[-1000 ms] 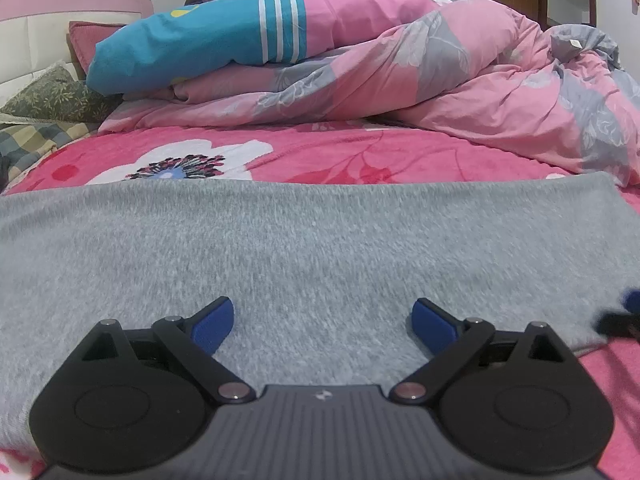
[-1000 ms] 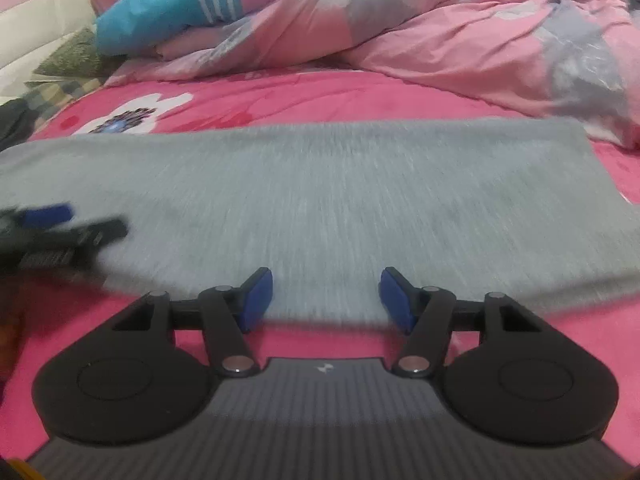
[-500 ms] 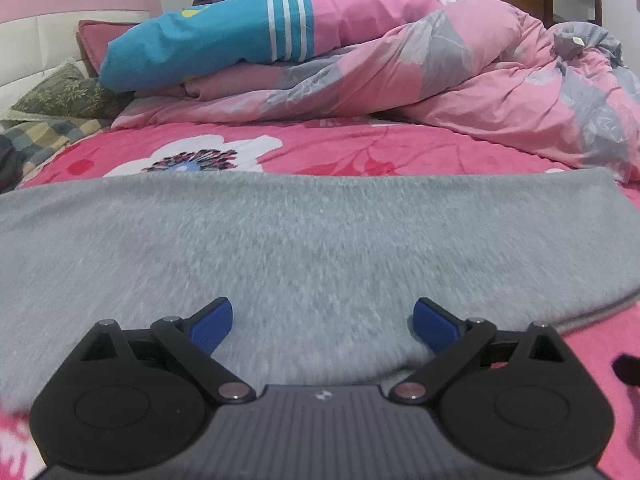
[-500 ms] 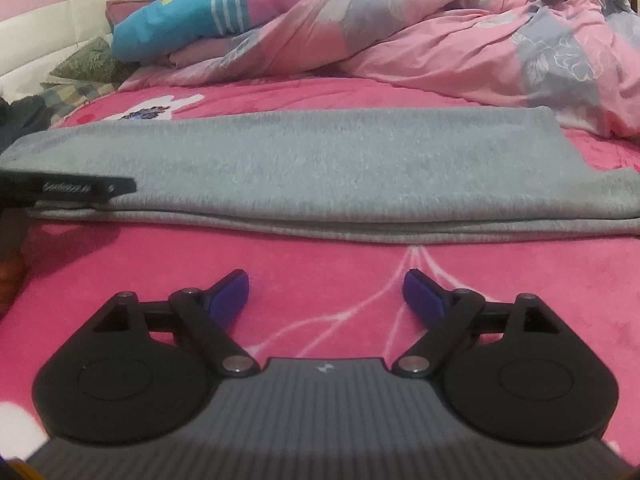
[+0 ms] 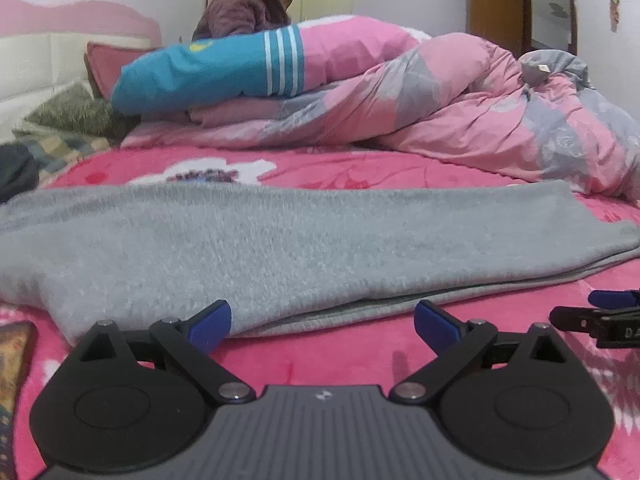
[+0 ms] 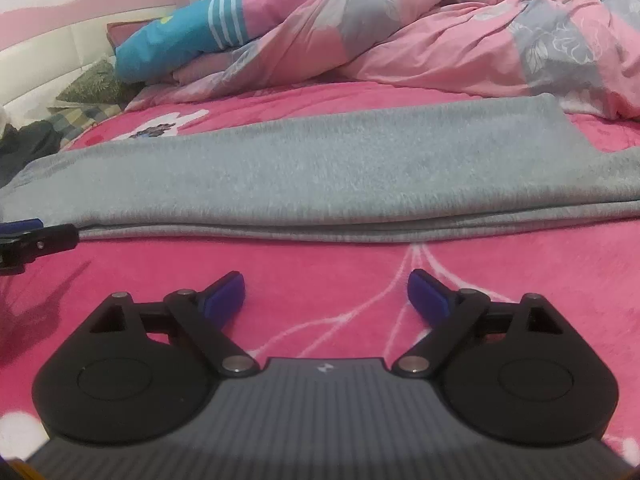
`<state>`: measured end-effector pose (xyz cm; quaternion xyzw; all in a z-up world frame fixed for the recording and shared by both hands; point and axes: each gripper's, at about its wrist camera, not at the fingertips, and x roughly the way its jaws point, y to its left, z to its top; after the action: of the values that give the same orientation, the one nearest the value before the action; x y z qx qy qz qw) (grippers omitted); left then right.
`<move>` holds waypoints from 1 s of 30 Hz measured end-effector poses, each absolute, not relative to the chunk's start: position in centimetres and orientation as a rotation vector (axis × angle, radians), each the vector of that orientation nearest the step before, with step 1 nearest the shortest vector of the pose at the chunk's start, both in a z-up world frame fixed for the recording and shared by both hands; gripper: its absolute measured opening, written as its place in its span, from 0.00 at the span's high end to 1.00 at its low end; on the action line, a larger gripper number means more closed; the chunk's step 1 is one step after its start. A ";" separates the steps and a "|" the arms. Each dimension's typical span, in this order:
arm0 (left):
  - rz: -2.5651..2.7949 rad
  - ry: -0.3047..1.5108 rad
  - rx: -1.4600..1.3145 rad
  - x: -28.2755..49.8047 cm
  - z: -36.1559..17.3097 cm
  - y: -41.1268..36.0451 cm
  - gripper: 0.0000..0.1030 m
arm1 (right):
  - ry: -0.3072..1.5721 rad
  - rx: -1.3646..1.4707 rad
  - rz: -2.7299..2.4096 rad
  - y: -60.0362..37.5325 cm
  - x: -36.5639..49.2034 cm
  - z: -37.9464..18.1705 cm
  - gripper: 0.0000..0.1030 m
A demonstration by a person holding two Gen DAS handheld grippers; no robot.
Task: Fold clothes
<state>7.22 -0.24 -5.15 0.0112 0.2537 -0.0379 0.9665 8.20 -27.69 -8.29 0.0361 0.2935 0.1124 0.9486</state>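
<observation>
Fingers of both the left gripper (image 5: 323,326) and right gripper (image 6: 326,290), still opening, stood spread and empty; regripping the grey garment (image 6: 320,176) evenly at its doubled near edge looked wisest.

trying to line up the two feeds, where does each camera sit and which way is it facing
Left wrist: on the left gripper, low over the pink bedspread, facing the grey garment; its open fingers show.
Right wrist: on the right gripper, facing the same way; its jaws are opening, nothing between them.
Shared: garment, quilt, and each other's gripper tip.
</observation>
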 end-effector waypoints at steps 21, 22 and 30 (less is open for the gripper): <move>-0.184 0.567 -0.157 10.2 -6.3 5.1 0.03 | 0.533 0.071 0.336 -24.1 7.0 -2.2 0.14; -0.186 0.567 -0.160 10.1 -6.3 5.1 0.03 | 0.526 0.066 0.368 -23.0 7.5 -1.1 0.16; -0.196 0.553 -0.186 9.8 -6.7 5.5 0.03 | 0.731 -0.002 0.718 -9.8 20.9 1.3 0.47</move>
<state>9.83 5.46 -6.74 -0.0914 0.2723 -0.0964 0.9530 20.87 -9.80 1.27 -0.0008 0.3498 0.3435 0.8716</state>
